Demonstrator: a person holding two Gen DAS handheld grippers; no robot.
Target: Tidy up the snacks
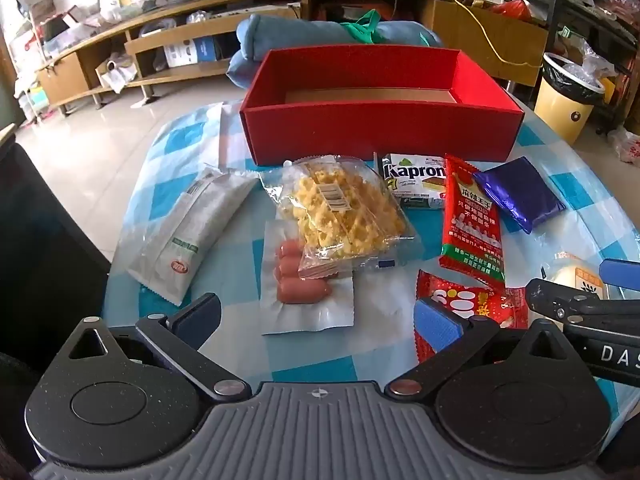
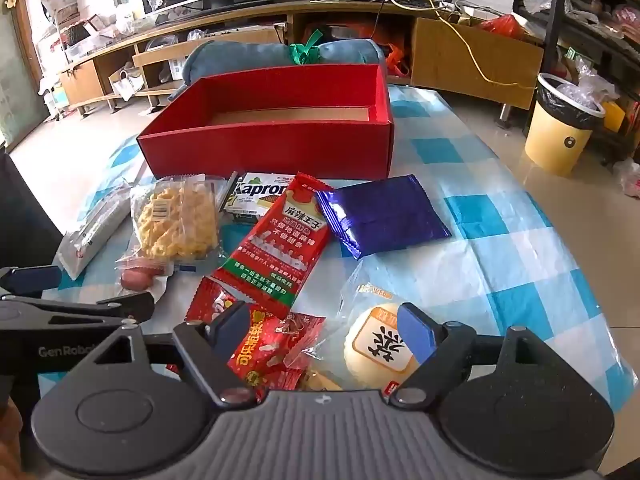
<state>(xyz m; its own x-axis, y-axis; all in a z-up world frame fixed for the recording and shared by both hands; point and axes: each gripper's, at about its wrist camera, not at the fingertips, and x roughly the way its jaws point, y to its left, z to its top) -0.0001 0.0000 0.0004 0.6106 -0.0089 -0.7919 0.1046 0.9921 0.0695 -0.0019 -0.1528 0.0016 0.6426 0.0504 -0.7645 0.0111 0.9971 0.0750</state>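
Observation:
An empty red box [image 1: 380,128] [image 2: 272,148] stands at the far side of the checked tablecloth [image 2: 500,264]. In front of it lie a white packet [image 1: 192,232], a waffle pack [image 1: 344,212] [image 2: 176,220], a sausage pack [image 1: 304,288], a Kapron box [image 1: 416,180], a long red spicy-strip pack [image 1: 472,224] [image 2: 280,248] and a blue foil packet [image 1: 520,196] [image 2: 384,216]. My left gripper [image 1: 316,320] is open above the sausage pack's near edge. My right gripper [image 2: 324,330] is open over a red candy packet [image 2: 272,348] and a wrapped bun [image 2: 376,344], touching neither.
Beyond the box lies a blue rolled cushion [image 1: 320,36]. A yellow waste bin [image 2: 560,128] stands on the floor to the right. Behind it all run low wooden shelves [image 2: 472,52]. The table edge curves close on the left [image 1: 116,248] and on the right [image 2: 568,240].

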